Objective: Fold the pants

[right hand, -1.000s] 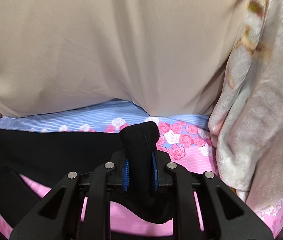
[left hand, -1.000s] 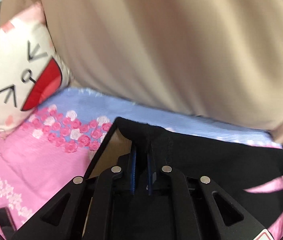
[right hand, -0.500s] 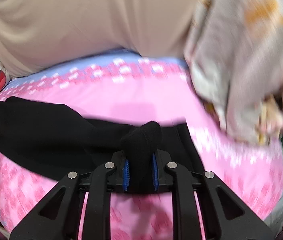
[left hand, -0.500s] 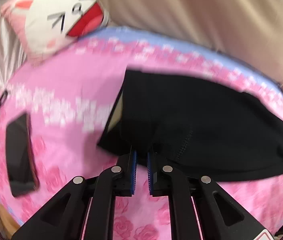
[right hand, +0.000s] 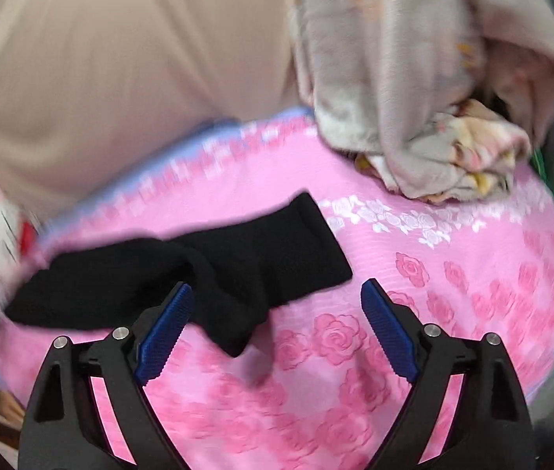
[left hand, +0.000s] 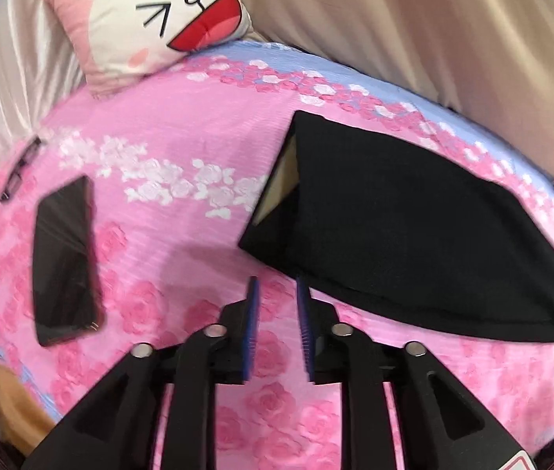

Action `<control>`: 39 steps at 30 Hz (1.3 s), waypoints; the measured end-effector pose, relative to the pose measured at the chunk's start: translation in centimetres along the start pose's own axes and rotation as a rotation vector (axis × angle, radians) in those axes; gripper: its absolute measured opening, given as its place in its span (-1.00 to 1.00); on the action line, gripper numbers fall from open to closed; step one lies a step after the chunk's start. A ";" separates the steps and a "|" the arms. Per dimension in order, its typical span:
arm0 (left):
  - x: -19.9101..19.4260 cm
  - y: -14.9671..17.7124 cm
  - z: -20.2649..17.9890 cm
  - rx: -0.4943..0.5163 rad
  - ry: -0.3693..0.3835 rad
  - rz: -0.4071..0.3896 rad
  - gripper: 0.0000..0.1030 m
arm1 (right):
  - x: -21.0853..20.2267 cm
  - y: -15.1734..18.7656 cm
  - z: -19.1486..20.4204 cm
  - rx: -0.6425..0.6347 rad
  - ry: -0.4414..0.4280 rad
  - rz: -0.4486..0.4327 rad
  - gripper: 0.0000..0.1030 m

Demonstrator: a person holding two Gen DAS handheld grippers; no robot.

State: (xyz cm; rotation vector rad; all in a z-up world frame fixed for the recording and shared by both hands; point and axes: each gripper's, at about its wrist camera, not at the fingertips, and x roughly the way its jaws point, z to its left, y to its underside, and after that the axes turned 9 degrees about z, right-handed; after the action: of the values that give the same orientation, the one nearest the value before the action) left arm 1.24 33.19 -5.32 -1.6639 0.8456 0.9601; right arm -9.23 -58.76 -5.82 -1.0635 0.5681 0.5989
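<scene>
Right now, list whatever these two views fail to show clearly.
- Left wrist view: the black pants run off the right edge.
- Left wrist view: the small dark object beyond the phone is too blurred to identify.
- Right wrist view: the pillow is motion-blurred and cut off at the left edge.

Both tongs, left tongs [left hand: 276,293] and right tongs [right hand: 277,297], are black, silver-screwed frames with ribbed blue pads [right hand: 165,331].

Black pants [left hand: 414,227] folded, lying flat on pink floral bedsheet [left hand: 183,235]; one end bunched, rumpled.
</scene>
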 end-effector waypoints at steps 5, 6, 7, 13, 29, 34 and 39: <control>1.8 -0.6 -2.5 -0.036 0.178 0.045 0.14 | 0.8 -2.3 -0.3 0.104 -0.074 0.015 0.66; 2.6 -0.7 -3.2 -0.045 0.177 0.062 0.14 | 1.9 -2.8 0.0 0.110 -0.031 0.063 0.66; 3.4 -0.7 -3.8 -0.055 0.171 0.086 0.14 | 2.8 -2.7 0.1 0.122 -0.022 0.105 0.66; 5.4 -0.8 -6.2 -0.060 0.082 0.106 -0.26 | 8.1 -0.3 2.5 0.131 -0.037 0.317 -0.56; 5.1 -0.9 -4.3 -0.065 0.148 0.160 -0.52 | 4.6 -0.3 4.4 -0.260 0.659 0.074 0.23; 5.3 -1.8 -4.6 -0.054 0.156 0.160 -0.59 | 4.3 -1.8 6.3 -0.074 0.319 0.093 0.27; 3.2 -2.2 -4.9 -0.002 0.176 0.141 -0.81 | 6.5 -2.4 8.6 -0.009 0.262 0.103 0.27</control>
State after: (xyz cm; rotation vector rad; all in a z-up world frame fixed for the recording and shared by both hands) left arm 5.56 28.75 -6.36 -1.7264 1.0918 0.9189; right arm -1.77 -50.65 -5.50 -1.1342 0.8531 0.5552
